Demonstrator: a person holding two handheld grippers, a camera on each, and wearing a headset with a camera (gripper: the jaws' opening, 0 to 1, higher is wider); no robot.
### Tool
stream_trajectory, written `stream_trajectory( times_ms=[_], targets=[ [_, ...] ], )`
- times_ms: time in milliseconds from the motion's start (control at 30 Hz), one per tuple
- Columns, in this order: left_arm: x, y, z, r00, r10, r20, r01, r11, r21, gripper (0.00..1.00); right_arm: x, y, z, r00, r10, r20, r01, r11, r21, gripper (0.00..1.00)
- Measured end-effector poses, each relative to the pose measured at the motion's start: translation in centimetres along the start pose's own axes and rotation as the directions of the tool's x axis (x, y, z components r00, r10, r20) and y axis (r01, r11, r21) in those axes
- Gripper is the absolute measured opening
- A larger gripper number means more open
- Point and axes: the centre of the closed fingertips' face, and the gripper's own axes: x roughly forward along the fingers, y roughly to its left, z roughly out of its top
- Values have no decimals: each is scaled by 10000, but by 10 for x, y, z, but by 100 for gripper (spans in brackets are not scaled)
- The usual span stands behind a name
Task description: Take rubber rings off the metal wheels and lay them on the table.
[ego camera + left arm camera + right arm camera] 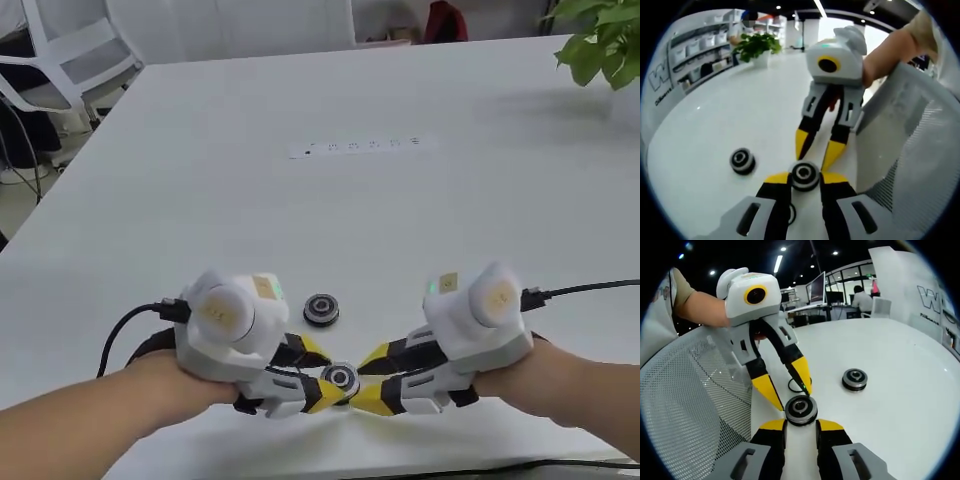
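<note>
A metal wheel (pixel 340 378) with a black rubber ring hangs just above the table's near edge between both grippers. My left gripper (pixel 319 374) comes in from the left, and its yellow tips (pixel 777 178) clamp the wheel (pixel 805 175) on both sides. Opposite it, my right gripper (pixel 371 378) has its tips at the rim of the wheel (pixel 801 410); I cannot tell whether they grip it. A second wheel (pixel 321 309) with its ring on lies flat a little farther back. A thin black ring (pixel 796 385) lies on the table under the left gripper (pixel 790 392).
The white table (pixel 300 200) stretches far ahead, with a socket strip (pixel 365 146) set into its middle. A potted plant (pixel 600 45) stands at the far right. A mesh chair back (pixel 690 405) sits close behind the near edge. Cables (pixel 580 290) trail from both grippers.
</note>
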Motion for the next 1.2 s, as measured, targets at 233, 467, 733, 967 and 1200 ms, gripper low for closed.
stream_trajectory(
  times_ms=[233, 467, 733, 967, 1200],
  targets=[
    [2, 1, -2, 9999, 67, -84, -66, 9999, 104, 17, 1, 0, -1, 10000, 28, -8, -28, 10000, -6, 20],
    [4, 0, -1, 9998, 192, 8, -192, 9995, 257, 15, 1, -1, -1, 10000, -2, 14, 2, 10000, -21, 18],
    [4, 1, -1, 9992, 338, 192, -343, 9992, 225, 14, 0, -1, -3, 10000, -27, -51, 28, 10000, 25, 16],
    [4, 2, -1, 9987, 442, 259, -446, 9989, 140, 13, 0, -1, -4, 10000, -38, 7, 38, 9999, 157, 14],
    [5, 1, -1, 9984, 478, 293, -485, 9986, 214, 13, -2, -5, -8, 10000, -95, 7, 95, 9984, 562, 1]
  ],
)
